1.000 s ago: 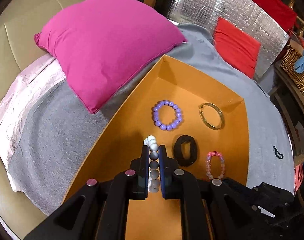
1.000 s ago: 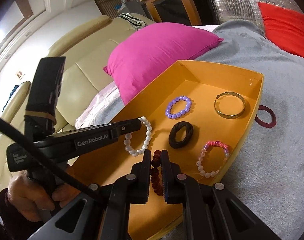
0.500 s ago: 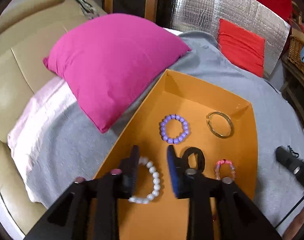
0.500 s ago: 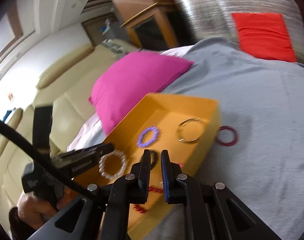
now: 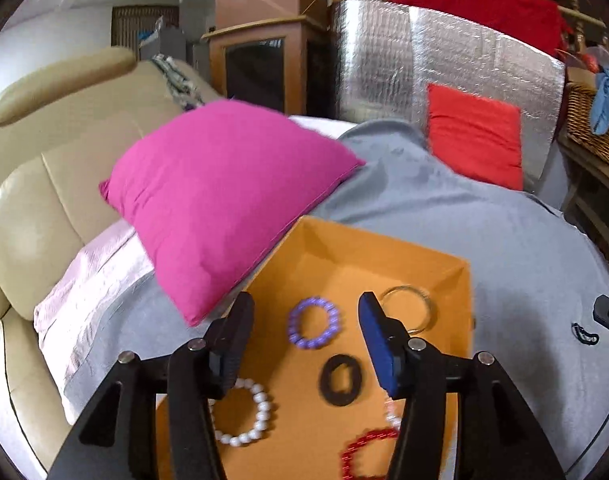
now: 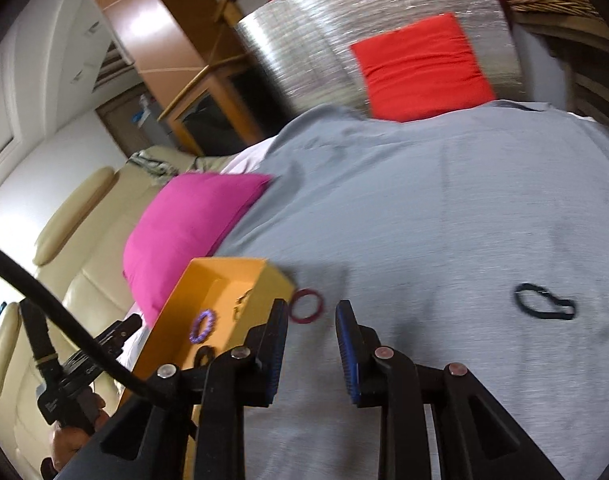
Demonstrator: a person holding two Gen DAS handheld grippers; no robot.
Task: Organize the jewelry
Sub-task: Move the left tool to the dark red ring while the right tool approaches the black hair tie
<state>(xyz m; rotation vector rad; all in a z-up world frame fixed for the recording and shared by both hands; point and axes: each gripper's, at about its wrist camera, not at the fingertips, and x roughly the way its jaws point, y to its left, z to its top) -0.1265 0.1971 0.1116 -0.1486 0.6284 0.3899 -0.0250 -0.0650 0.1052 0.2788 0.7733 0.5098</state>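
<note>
The left tool [image 5: 304, 332] hangs over the near part of the orange tray [image 5: 462, 280], its jaws having just been opening and now standing wide apart with nothing between them. Inside the tray, the white bead bracelet [image 5: 242, 412] lies flat at the near left corner, just under the tool's left finger. The purple bead bracelet [image 5: 313, 323] sits in the middle of the tray, seen through the gap between the fingers. The black hair tie [image 5: 340, 380] lies just nearer than the purple one, and the gold bangle [image 5: 408, 308] rests toward the tray's far right corner. A red bead bracelet [image 5: 364, 452] lies at the tray's near edge, with a few pale pink beads just above it, mostly hidden behind the right finger.

The right tool [image 6: 310, 344] is off the tray's right side, over the grey blanket [image 6: 424, 208]. Its jaws have just been opening too, part way, and they hold nothing. A dark red ring [image 6: 306, 306] lies on the blanket touching or just beside the tray's outer right wall; which, the blur does not settle. A thin black band [image 6: 544, 307] lies on the blanket well to the right of the tray. A magenta cushion [image 5: 220, 204] leans against the tray's far left side.
</note>
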